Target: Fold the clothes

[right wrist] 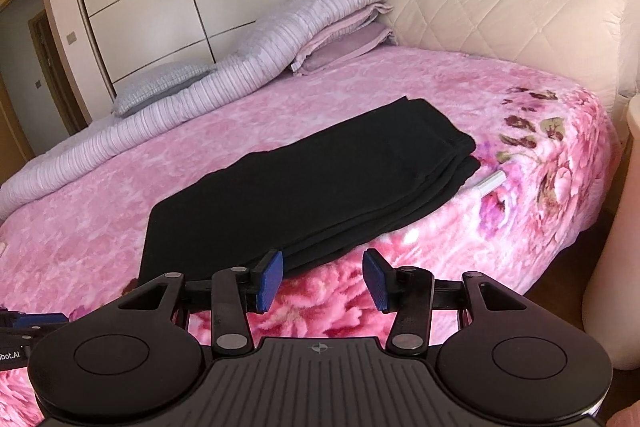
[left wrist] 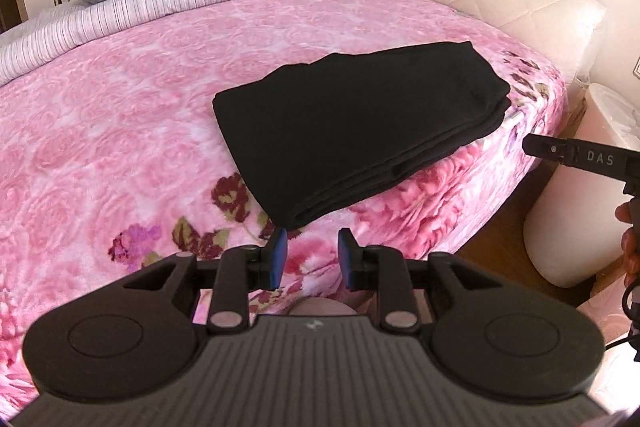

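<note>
A black garment (left wrist: 360,123) (right wrist: 312,187) lies folded into a flat stack of layers on the pink floral blanket (left wrist: 120,131) (right wrist: 400,99), close to the bed's near edge. My left gripper (left wrist: 313,255) hovers just short of the garment's near corner, open, with nothing between its blue pads. My right gripper (right wrist: 324,279) is also open and empty, drawn back from the garment's near edge. In the left wrist view the right gripper (left wrist: 560,151) reaches in from the right, beside the bed. The left gripper (right wrist: 24,323) shows at the lower left of the right wrist view.
A rolled striped quilt (right wrist: 160,115) and stacked pillows (right wrist: 340,39) lie along the far side of the bed. A cream quilted headboard (right wrist: 500,27) curves around the right. A small white object (right wrist: 490,185) lies by the garment's right end. A white bedside unit (left wrist: 576,211) stands at the right.
</note>
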The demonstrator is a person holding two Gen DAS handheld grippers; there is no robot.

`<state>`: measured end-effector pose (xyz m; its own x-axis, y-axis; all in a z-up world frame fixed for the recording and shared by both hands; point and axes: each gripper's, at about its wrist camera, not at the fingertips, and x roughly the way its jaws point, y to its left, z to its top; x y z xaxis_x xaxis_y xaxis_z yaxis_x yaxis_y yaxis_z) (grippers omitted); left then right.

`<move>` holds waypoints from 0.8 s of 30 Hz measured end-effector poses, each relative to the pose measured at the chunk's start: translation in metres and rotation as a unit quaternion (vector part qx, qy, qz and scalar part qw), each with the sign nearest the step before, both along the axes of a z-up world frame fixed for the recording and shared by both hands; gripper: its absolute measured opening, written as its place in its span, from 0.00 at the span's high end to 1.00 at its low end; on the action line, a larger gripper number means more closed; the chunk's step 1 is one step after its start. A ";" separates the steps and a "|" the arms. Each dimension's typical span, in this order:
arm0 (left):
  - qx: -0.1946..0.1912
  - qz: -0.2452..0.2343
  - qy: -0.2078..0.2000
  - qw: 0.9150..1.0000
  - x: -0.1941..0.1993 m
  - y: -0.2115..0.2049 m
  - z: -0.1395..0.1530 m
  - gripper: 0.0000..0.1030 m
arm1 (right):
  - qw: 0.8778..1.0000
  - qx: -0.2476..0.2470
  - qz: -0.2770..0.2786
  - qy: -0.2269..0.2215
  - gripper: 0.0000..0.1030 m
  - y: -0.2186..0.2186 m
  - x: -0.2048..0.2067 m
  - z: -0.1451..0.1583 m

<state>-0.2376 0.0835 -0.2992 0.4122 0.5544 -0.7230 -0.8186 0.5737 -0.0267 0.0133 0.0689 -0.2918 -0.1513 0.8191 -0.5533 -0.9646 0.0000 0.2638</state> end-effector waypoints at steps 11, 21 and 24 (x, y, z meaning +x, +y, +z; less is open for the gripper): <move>-0.072 0.032 -0.064 0.995 -0.041 0.023 -0.018 0.73 | 0.996 0.005 0.060 -0.066 0.52 0.006 -0.025 -0.006; -0.125 0.085 -0.083 0.985 -0.073 0.070 -0.053 0.73 | 0.916 0.066 0.276 -0.284 0.37 0.012 -0.135 -0.058; -0.136 0.093 -0.085 0.983 -0.075 0.082 -0.061 0.73 | 0.872 0.096 0.326 -0.351 0.31 0.010 -0.162 -0.078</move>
